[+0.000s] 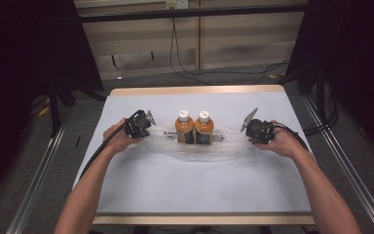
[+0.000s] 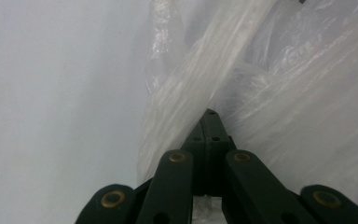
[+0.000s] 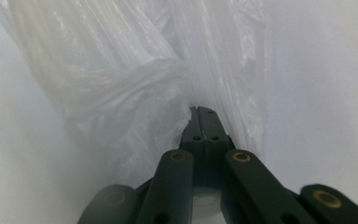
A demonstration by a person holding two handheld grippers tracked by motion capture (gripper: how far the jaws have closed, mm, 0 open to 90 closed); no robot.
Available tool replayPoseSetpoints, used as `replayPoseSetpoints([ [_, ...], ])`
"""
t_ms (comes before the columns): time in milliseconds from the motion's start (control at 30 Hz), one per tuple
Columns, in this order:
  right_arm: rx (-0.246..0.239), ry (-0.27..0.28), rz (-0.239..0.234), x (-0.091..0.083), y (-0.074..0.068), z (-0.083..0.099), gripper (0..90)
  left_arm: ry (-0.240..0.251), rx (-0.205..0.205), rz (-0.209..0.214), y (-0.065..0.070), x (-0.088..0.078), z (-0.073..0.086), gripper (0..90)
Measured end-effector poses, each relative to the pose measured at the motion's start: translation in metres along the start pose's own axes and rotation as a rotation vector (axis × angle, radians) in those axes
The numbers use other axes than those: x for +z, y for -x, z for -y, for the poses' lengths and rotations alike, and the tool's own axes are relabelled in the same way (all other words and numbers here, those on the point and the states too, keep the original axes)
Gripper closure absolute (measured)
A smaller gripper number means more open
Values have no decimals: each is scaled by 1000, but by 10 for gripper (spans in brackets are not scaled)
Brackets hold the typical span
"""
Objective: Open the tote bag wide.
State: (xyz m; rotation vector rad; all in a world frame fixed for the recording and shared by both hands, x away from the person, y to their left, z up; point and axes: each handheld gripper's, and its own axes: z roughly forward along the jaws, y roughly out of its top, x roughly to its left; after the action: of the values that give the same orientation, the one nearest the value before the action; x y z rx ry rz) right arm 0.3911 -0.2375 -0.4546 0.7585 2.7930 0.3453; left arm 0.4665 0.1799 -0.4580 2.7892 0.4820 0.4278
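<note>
Two orange-filled bottles with white caps, one beside the other, stand upright at the table's middle, on or inside a clear plastic bag spread flat around them. My left gripper lies at the bag's left end, my right gripper at its right end. In the left gripper view the jaws are shut with a twisted band of the bag's film pinched at their tips. In the right gripper view the jaws are shut on a bunched fold of the bag.
The table has a pale sheet over it and wooden strips along its near and far edges. Cables trail from both grippers off the sides. Dark stands and floor cables lie beyond the far edge.
</note>
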Motion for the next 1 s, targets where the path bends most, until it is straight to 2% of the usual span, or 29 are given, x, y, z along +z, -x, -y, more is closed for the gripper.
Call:
replayPoseSetpoints([
  [167, 7, 24, 12, -1, 3, 9, 900, 2, 9, 7, -1, -1, 1, 900],
  [233, 16, 28, 19, -1, 2, 10, 900, 12, -28, 29, -3, -1, 3, 900],
  [333, 15, 22, 39, -1, -1, 8, 900, 11, -51, 25, -3, -1, 3, 900],
  [367, 32, 32, 33, -1, -1, 8, 900, 28, -74, 45, -5, -2, 4, 900],
  [400, 48, 55, 19, -1, 1, 7, 900, 46, -91, 47, -6, -3, 4, 900],
  [467, 65, 92, 12, -3, 3, 6, 900, 113, -143, 82, -8, -7, 7, 900],
  [533, 110, 158, -19, -7, 3, 5, 900, 167, -171, 115, -10, -13, 9, 900],
  [600, 128, 237, -45, -13, 5, 4, 900, 225, -184, 138, -10, -20, 9, 900],
  [667, 155, 288, -70, -18, 5, 3, 900, 275, -186, 144, -7, -27, 6, 900],
  [700, 158, 330, -80, -20, 6, 2, 900, 290, -173, 149, -7, -31, 4, 900],
  [800, 162, 386, -89, -28, 4, -4, 900, 319, -163, 148, -2, -41, -1, 900],
  [867, 162, 425, -104, -32, 3, -7, 900, 379, -171, 162, 2, -49, -2, 900],
  [900, 169, 452, -112, -35, 2, -10, 900, 391, -169, 170, 4, -52, -3, 900],
  [1000, 178, 487, -108, -41, 2, -16, 900, 474, -178, 191, 13, -63, -8, 900],
])
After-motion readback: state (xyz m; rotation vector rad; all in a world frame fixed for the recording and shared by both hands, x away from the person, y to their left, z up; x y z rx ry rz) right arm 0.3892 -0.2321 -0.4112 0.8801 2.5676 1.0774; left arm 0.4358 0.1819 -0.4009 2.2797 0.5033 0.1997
